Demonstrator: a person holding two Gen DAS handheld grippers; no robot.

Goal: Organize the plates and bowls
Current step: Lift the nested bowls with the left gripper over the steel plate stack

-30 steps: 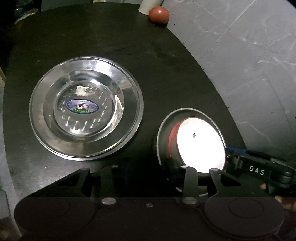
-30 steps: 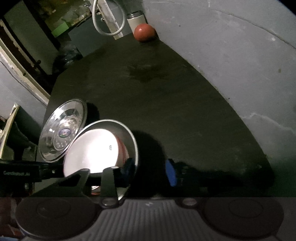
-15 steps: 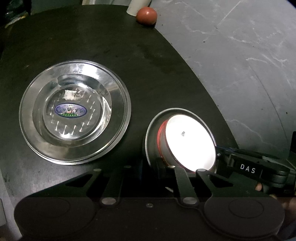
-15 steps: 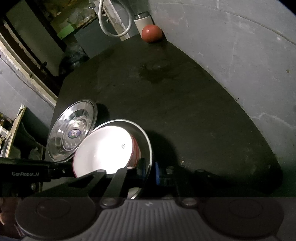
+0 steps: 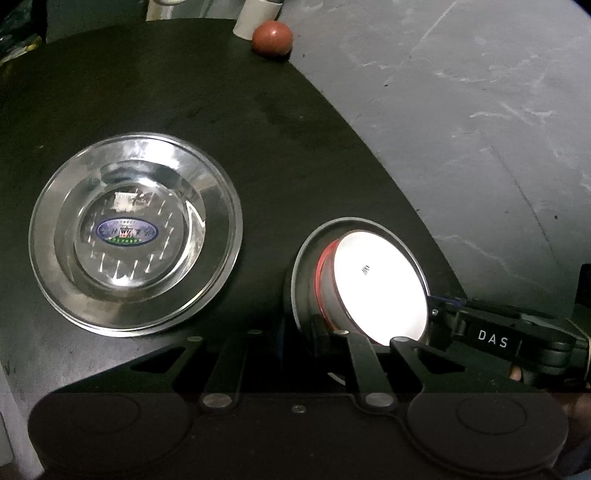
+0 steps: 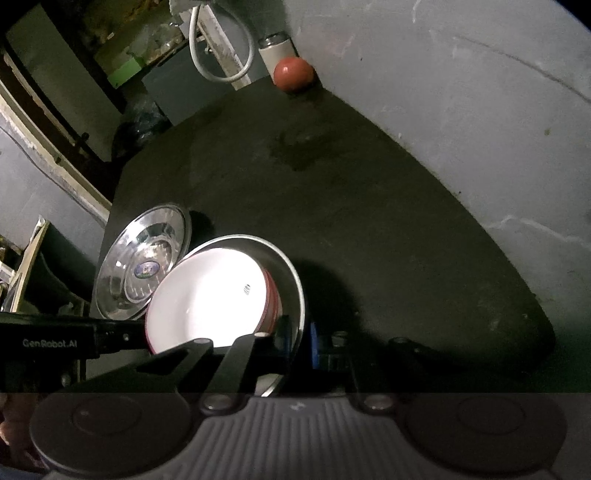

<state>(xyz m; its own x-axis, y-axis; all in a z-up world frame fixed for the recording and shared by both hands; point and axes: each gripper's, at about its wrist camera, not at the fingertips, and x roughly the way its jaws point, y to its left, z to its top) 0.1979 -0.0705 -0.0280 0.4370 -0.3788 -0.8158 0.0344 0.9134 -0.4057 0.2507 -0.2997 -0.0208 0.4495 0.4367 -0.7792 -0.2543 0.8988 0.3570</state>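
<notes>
A steel plate with a steel bowl in it [image 5: 135, 234] lies on the dark table at the left; it also shows in the right wrist view [image 6: 142, 264]. A second steel plate [image 5: 306, 266] carries a white bowl with a red rim [image 5: 380, 288] and is tilted up off the table. My left gripper [image 5: 314, 328] is shut on this plate's near rim. My right gripper [image 6: 299, 341] is shut on the plate's rim [image 6: 291, 280] from the other side, and the white bowl [image 6: 207, 302] sits just left of it. The right gripper also shows in the left wrist view [image 5: 491, 332].
A red ball [image 5: 272, 38] and a white cylinder [image 5: 255, 16] stand at the table's far edge against the grey wall [image 5: 461, 110]. A hose and clutter [image 6: 218, 48] lie beyond the table. The table's left edge [image 6: 110, 206] drops off near the steel plate.
Both grippers closed onto the rim of the plate that carries the white bowl. The plate stays tilted and has shifted slightly; the left view moved a little.
</notes>
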